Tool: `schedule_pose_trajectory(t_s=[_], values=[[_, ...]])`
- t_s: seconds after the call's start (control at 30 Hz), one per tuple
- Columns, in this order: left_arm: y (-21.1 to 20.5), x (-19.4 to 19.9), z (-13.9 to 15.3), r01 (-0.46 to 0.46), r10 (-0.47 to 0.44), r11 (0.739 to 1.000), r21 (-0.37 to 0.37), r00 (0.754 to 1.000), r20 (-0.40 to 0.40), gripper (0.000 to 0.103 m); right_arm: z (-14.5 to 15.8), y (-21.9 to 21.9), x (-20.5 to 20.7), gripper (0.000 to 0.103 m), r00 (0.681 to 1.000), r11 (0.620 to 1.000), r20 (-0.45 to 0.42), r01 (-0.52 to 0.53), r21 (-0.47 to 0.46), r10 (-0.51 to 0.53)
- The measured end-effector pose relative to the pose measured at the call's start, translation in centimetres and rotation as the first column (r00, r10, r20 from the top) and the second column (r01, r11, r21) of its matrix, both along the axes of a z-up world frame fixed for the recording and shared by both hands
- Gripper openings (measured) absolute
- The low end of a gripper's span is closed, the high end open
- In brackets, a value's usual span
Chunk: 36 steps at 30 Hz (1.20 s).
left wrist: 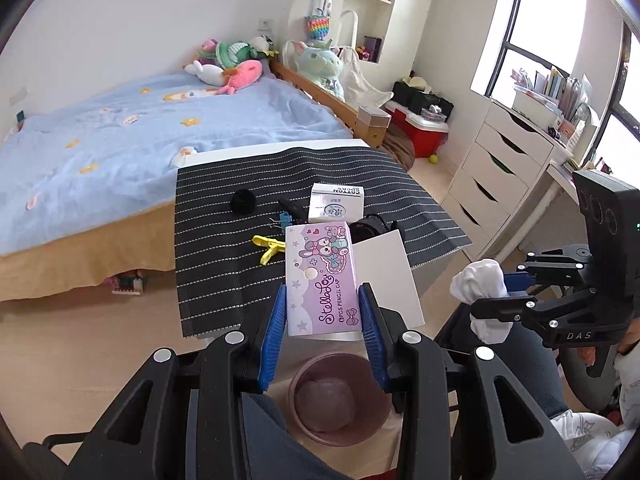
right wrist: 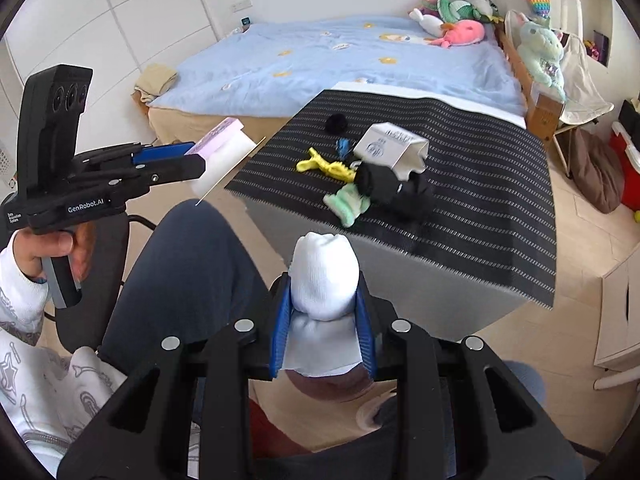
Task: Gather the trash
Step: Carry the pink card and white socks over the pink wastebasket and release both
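My left gripper [left wrist: 323, 312] is shut on a purple pencil-cap box [left wrist: 321, 276] with an open white flap, held above a pink bin [left wrist: 340, 398] on the floor. The box also shows in the right wrist view [right wrist: 218, 140]. My right gripper [right wrist: 323, 320] is shut on a crumpled white tissue wad [right wrist: 324, 280], above the bin's rim [right wrist: 328, 386]. The wad also shows in the left wrist view [left wrist: 482, 284]. On the striped table [right wrist: 460, 216] lie a white cotton box [right wrist: 390, 146], a yellow clip [right wrist: 326, 166], a black pom-pom [right wrist: 336, 122], a blue binder clip [right wrist: 343, 147], a green item [right wrist: 348, 204] and a black item [right wrist: 394, 192].
A bed [left wrist: 120, 140] with a blue cover and plush toys stands behind the table. White drawers [left wrist: 496, 168] stand on the right under a window. My legs [right wrist: 188, 264] are under both grippers. A red box [left wrist: 424, 136] sits on the floor.
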<state>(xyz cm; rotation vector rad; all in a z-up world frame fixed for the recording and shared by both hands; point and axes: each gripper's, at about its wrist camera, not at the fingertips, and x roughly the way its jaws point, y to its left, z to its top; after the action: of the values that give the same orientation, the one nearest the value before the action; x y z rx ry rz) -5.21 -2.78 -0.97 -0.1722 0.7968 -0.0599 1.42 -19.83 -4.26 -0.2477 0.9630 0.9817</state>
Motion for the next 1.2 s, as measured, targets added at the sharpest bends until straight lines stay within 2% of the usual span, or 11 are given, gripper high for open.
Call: schedule_pose_trajectory(t_s=[0.1,0.17,0.2,0.23,0.33,0.5,1.0,1.2], values=[[-0.2,-0.5,-0.1,0.014,-0.014,1.000,0.005,1.000,-0.002,0.036,-0.3,0.1,-0.5,0.034,1.000,1.000,-0.009,-0.013,0.005,0.013],[-0.4,-0.8,0.1,0.018,-0.018,1.000,0.005,1.000,0.001,0.036,-0.3,-0.1,-0.5,0.053,1.000,1.000,-0.010,-0.005,0.014,0.005],[-0.4,-0.9,0.2,0.020,-0.020,1.000,0.006,1.000,0.003,0.036,-0.2,-0.2,-0.4,0.068,1.000,1.000,-0.006,0.005,0.021,-0.005],[-0.4,-0.9,0.2,0.022,-0.022,1.000,0.006,1.000,0.004,0.036,-0.1,-0.4,-0.4,0.075,1.000,0.999,-0.004,0.015,0.029,-0.014],[-0.8,-1.0,0.4,0.032,-0.032,0.999,0.009,0.999,0.003,0.036,0.1,-0.7,-0.1,0.087,0.999,0.999,0.005,0.042,0.022,-0.042],[-1.4,-1.1,0.2,0.061,-0.061,0.998,0.011,0.998,-0.008,0.036,0.3,-1.4,0.2,0.091,0.996,0.996,0.007,0.088,0.023,-0.089],[-3.9,-1.0,-0.7,0.158,-0.155,0.986,0.055,0.986,-0.054,0.036,1.5,-3.9,1.4,0.093,0.979,0.979,0.031,0.200,0.036,-0.201],[-4.6,-1.1,-0.6,0.186,-0.182,0.980,0.065,0.981,-0.065,0.037,1.5,-4.4,1.7,0.093,0.976,0.976,0.024,0.214,0.042,-0.215]])
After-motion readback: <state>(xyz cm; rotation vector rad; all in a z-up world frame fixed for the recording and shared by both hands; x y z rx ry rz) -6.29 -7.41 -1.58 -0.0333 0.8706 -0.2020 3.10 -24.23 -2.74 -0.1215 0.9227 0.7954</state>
